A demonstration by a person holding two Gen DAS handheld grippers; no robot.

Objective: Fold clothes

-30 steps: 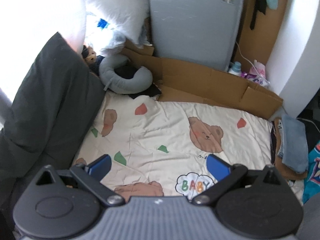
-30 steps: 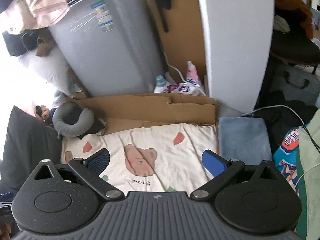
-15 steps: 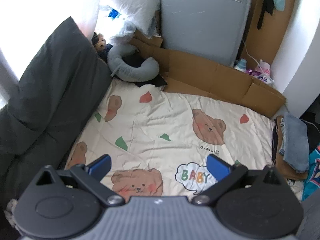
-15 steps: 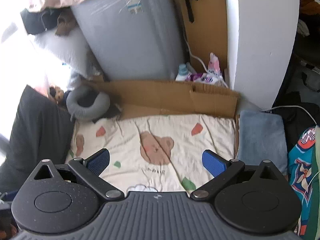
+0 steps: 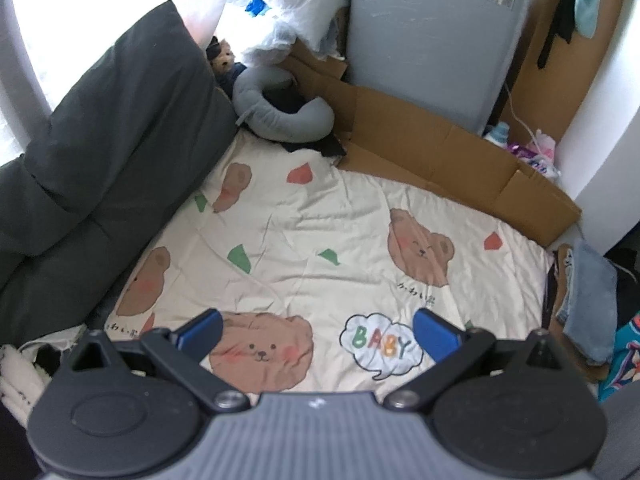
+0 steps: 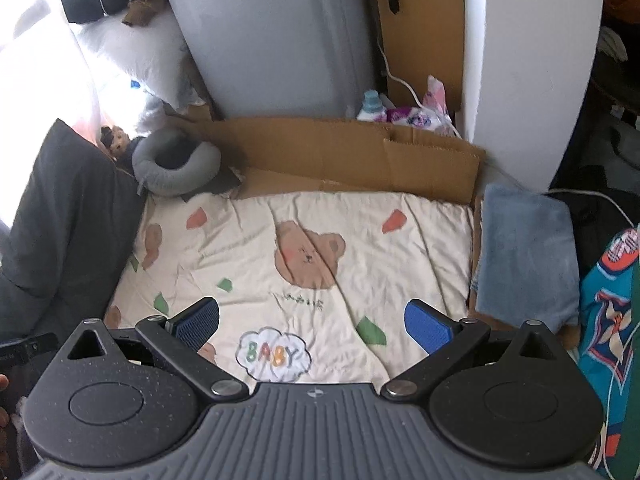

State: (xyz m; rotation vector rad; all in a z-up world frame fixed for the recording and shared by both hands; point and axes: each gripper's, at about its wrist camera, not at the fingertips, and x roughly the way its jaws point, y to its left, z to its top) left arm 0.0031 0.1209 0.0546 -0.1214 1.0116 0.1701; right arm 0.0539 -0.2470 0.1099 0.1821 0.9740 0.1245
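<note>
So both my grippers are hanging over the bear-print blanket (image 5: 320,232) with nothing in them: the left gripper (image 5: 316,330) has its jaws spread wide, and so does the right gripper (image 6: 312,320). No garment is laid out on the blanket at all. The only clothes-ish things I can spot are the folded blue-grey piece (image 6: 524,252) at the right edge of the right wrist view, just beside the blanket, and the teal patterned fabric (image 6: 608,312) further right, mostly cut off. My guess is the step in hand is fetching something to fold, probably that teal one since the blue-grey piece already looks done. To do it well I'd go in with the right gripper, pinch a single layer near an edge, not a bunched wad, then drag it onto the flat middle of the blanket, clear of the dark pillow (image 5: 104,140) at the left and the neck pillow (image 5: 280,116) near the top.
</note>
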